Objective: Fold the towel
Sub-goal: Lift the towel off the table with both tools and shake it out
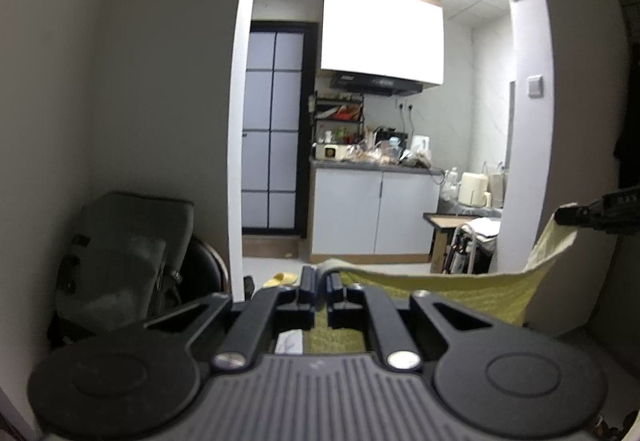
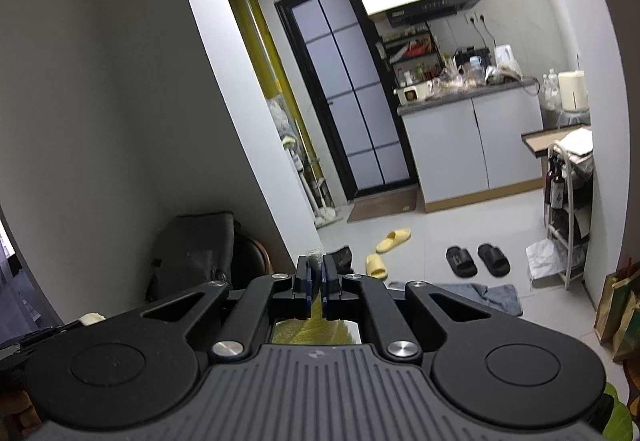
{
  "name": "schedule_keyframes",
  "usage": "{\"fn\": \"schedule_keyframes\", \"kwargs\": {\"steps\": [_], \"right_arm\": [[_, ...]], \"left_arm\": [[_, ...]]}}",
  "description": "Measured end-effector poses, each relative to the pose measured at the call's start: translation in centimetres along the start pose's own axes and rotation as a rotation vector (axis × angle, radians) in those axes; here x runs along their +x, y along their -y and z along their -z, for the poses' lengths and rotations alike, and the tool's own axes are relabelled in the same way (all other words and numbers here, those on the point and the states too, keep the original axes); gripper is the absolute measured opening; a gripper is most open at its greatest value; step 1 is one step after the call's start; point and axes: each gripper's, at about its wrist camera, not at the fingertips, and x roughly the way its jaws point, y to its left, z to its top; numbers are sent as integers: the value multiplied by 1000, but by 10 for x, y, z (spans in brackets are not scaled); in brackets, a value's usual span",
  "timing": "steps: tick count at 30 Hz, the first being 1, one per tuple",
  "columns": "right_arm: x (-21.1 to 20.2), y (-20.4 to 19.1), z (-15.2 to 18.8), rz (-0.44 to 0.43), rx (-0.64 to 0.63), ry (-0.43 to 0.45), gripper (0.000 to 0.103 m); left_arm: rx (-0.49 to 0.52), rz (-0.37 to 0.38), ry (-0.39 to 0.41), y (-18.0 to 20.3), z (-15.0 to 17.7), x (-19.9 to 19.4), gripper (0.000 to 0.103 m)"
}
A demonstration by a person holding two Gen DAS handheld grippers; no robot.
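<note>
A pale yellow-green waffle towel (image 1: 460, 293) hangs stretched in the air between my two grippers. My left gripper (image 1: 320, 273) is shut on one corner of it, the cloth bunched between the pads. In the left wrist view the towel's top edge runs right and up to the other corner, pinched by my right gripper (image 1: 568, 216), whose black tip enters from the right edge. In the right wrist view my right gripper (image 2: 316, 265) is shut on a small bunch of the towel (image 2: 316, 329), which shows yellow below the fingers.
Both views look through an arched opening into a kitchen with white cabinets (image 1: 372, 209) and a dark glass door (image 2: 348, 89). A grey chair (image 1: 124, 253) stands at the wall on the left. Yellow slippers (image 2: 394, 239), black slippers (image 2: 478, 259) and a grey cloth (image 2: 480, 297) lie on the floor.
</note>
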Motion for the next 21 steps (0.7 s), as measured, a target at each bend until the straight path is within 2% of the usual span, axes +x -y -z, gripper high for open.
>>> {"fn": "schedule_keyframes", "kwargs": {"steps": [9,21], "right_arm": [[53,20,16,11,26,-87,5],[116,41,24,31,72,-148,5]], "left_arm": [[-28,-14,-85,-16,22,50,5],[-34,-26,-140,-29,33,112,5]]}}
